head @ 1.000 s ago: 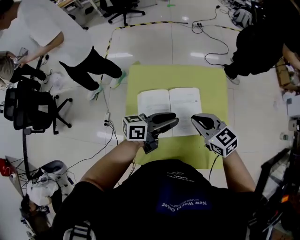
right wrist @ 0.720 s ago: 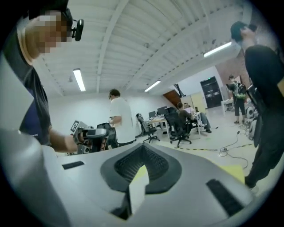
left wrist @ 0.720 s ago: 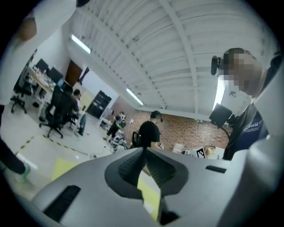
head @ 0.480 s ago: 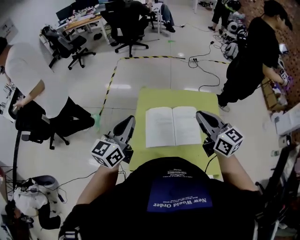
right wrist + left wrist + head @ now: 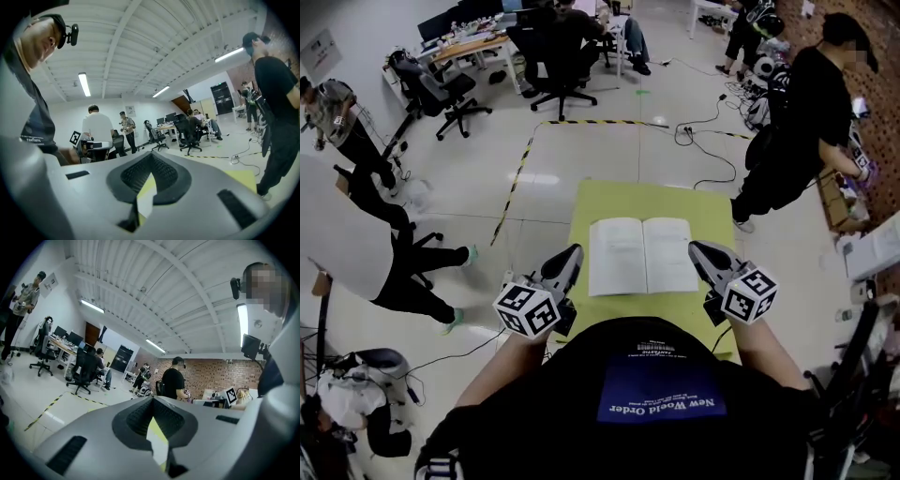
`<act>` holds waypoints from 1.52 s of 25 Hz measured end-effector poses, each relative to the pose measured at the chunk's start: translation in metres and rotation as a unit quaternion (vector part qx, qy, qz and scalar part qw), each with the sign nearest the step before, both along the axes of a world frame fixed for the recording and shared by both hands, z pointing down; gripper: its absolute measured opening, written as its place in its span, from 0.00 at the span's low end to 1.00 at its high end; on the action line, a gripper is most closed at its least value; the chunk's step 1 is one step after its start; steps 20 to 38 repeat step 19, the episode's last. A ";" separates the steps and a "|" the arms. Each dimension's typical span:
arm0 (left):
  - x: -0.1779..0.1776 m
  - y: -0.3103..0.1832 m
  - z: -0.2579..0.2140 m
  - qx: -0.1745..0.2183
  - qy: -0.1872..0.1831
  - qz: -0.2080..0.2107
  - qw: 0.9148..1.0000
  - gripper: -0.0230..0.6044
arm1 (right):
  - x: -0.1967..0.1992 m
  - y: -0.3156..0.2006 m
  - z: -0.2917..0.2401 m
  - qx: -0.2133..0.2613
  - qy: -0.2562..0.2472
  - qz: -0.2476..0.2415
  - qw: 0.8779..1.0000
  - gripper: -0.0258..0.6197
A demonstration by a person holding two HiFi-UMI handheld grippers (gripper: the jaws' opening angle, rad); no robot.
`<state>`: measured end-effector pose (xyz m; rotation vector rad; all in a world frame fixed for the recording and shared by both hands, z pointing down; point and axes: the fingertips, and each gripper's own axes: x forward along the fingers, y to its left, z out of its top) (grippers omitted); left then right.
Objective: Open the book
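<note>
1. Fingers on my left gripper [image 5: 152, 399] sit pressed together, dark ribbed pads meeting with nothing between them; only a sliver of yellow-green shows past the gap.
2. On my right gripper [image 5: 150, 157] it reads the same way: fingers closed tip to tip and empty.
3. From the head view, the white paper book [image 5: 639, 255] lies open and flat, pages up, at the centre of the frame, on the middle of a yellow-green square mat [image 5: 649, 199] spread on the glossy white floor [image 5: 581, 155].
4. The left gripper sits left of centre, its tip lined up with the mat's left edge and clear of the book, with its black-and-white marker cube [image 5: 528, 309] toward the bottom of the frame.
5. The right gripper sits right of centre, its tip just beside the book's right page edge, with its own marker cube [image 5: 748, 295] below it. I cannot tell from this view whether it is clear of the page.
6. Both gripper views look out across the room, not down at the book.
7. Upper right holds a person in black clothes [image 5: 802, 127]. Upper left has black office chairs [image 5: 553, 47], and a yellow-and-black tape line [image 5: 586, 122] runs above the mat.
</note>
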<state>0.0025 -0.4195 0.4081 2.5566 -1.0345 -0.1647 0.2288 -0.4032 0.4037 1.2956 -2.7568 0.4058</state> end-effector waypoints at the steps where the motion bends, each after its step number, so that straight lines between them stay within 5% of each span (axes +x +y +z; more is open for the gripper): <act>1: 0.002 0.000 -0.001 0.000 -0.001 0.001 1.000 0.05 | 0.002 0.000 0.000 -0.001 0.001 0.001 1.000 0.02; 38: 0.013 0.006 -0.005 0.006 -0.017 0.023 1.000 0.05 | 0.004 -0.001 0.009 -0.006 0.012 -0.004 1.000 0.02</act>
